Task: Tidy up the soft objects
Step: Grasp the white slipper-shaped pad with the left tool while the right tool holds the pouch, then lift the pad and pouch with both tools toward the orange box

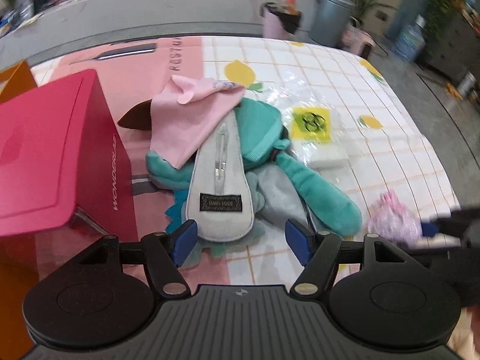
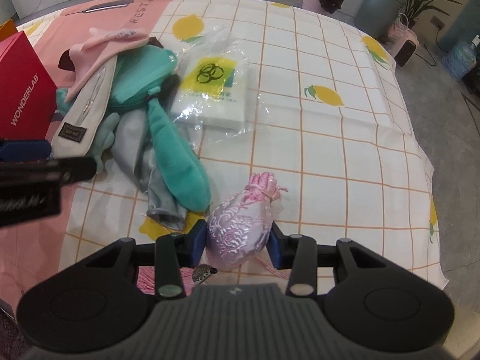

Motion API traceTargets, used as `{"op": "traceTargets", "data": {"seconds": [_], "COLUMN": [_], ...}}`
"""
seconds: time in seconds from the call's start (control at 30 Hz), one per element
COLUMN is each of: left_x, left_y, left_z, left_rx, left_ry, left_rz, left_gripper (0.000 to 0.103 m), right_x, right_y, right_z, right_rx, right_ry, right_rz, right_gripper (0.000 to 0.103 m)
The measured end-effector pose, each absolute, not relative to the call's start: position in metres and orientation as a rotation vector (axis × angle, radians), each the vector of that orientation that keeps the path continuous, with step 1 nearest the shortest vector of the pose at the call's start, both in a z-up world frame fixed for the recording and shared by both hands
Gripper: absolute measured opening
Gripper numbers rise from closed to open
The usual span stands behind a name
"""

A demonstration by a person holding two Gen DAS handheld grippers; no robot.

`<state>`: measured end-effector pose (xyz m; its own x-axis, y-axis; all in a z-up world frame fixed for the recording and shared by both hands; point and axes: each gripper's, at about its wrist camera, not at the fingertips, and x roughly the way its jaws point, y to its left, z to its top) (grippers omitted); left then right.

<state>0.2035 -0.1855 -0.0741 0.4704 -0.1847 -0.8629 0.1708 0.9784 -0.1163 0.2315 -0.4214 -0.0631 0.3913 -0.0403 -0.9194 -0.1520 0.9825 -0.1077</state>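
Left gripper point(image 1: 241, 243): jaws wide, nothing between the pads; poised over the near end of the grey felt pouch point(image 1: 220, 180).
Right gripper point(image 2: 237, 246): blue pads pressed on both sides of the pink brocade sachet point(image 2: 240, 231) — holding it, low over the tablecloth point(image 2: 330, 138).
Sachet: tied neck with pink cord points away from the camera; a pink tassel trails under the gripper.
Soft pile: teal plush toy point(image 2: 177, 150) lies left of the sachet, near but apart; grey felt pouch rests across it, "HAND MADE" label toward the camera; pink cloth point(image 1: 192, 120) draped over the pouch's far end; grey satin fabric point(image 2: 141, 150) under the plush limb.
Other items: clear-wrapped white packet point(image 2: 213, 93) with yellow label, just beyond the plush — red box point(image 1: 57, 156) marked "WONDERLAB" stands left of the pile.
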Motion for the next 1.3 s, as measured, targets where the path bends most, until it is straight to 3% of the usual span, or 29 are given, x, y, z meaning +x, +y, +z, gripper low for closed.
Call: {"op": "traceTargets", "data": {"seconds": [0.17, 0.3, 0.53, 0.67, 0.93, 1.03, 1.1, 1.17, 1.3], "left_x": [0.209, 0.213, 0.214, 0.201, 0.159, 0.144, 0.14, 0.141, 0.141], "left_y": [-0.191, -0.202, -0.204, -0.2, -0.162, -0.157, -0.155, -0.155, -0.156], "left_z": [-0.083, -0.091, -0.1, -0.096, -0.085, -0.084, -0.083, -0.081, -0.071], "left_rx": [-0.142, -0.144, -0.132, -0.116, -0.161, -0.075, -0.045, -0.006, 0.001], "left_ry": [1.014, 0.936, 0.884, 0.88, 0.958, 0.955, 0.962, 0.974, 0.933], "left_rz": [-0.056, 0.088, 0.133, 0.085, -0.072, -0.115, -0.144, -0.166, -0.206], "left_gripper": [0.084, 0.081, 0.061, 0.04, 0.037, 0.042, 0.055, 0.079, 0.081], "right_x": [0.232, 0.231, 0.231, 0.231, 0.23, 0.23, 0.23, 0.229, 0.23], "right_y": [-0.417, -0.416, -0.415, -0.415, -0.412, -0.412, -0.412, -0.412, -0.412], "right_z": [-0.069, -0.068, -0.068, -0.068, -0.069, -0.069, -0.069, -0.069, -0.07], "right_rx": [-0.228, -0.21, -0.213, -0.215, -0.226, -0.231, -0.229, -0.227, -0.228], "right_ry": [1.175, 1.174, 1.173, 1.173, 1.175, 1.175, 1.176, 1.177, 1.178], "right_rz": [0.078, 0.095, 0.101, 0.101, 0.1, 0.099, 0.098, 0.1, 0.102], "right_gripper": [0.042, 0.042, 0.042, 0.042, 0.042, 0.042, 0.042, 0.042, 0.042]}}
